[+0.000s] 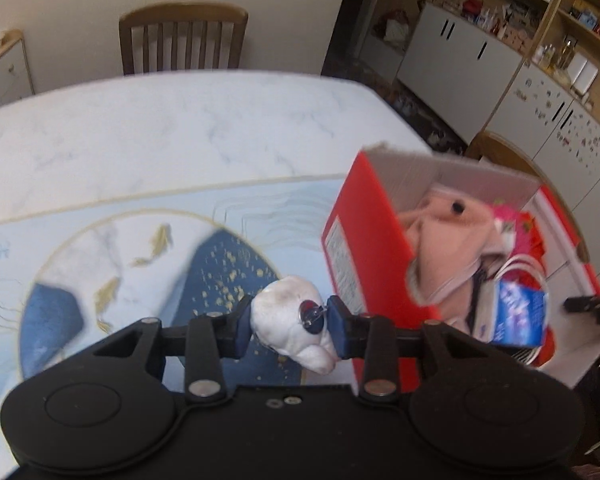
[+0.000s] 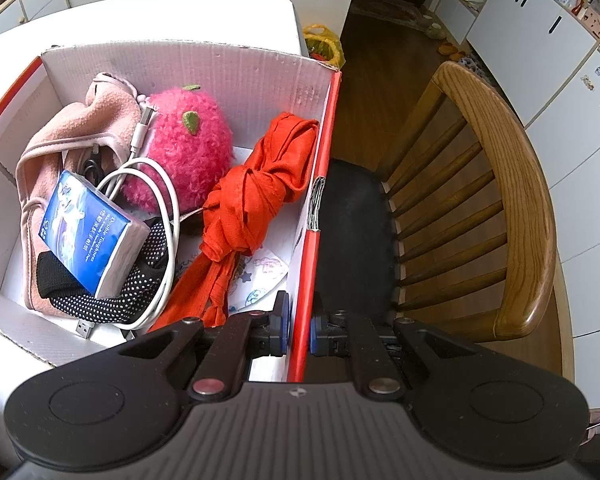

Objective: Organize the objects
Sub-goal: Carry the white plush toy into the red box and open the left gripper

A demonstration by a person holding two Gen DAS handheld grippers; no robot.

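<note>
The only writing I am reading is on the blue tissue pack (image 2: 87, 236) lying in the box: "Double Toughness", with smaller characters beside it that I cannot make out; the white label on the box's red outer side is too blurred to read. I am holding the white plush toy (image 1: 296, 322) in my left hand-held gripper (image 1: 287, 327), its blue pads pressing on both sides of the toy, which has a round dark shiny eye facing the camera. It is hanging above the patterned blue-and-gold mat (image 1: 148, 256) on the marble tabletop (image 1: 172, 128), just beside the red cardboard box (image 1: 360, 240) standing at the tabletop's right edge. My right hand-held gripper (image 2: 299, 330) is clamping narrowly on the box's right wall (image 2: 314, 224), one pad inside and one outside. Inside the box I am seeing a pink fleece piece (image 2: 80, 128) against the left wall, a fuzzy pink strawberry plush (image 2: 188, 148) toward the far wall, a knotted red cloth (image 2: 252, 200) along the right wall, a coiled white USB cable (image 2: 168, 216), and black dotted fabric (image 2: 112, 300) under the tissue pack.
</note>
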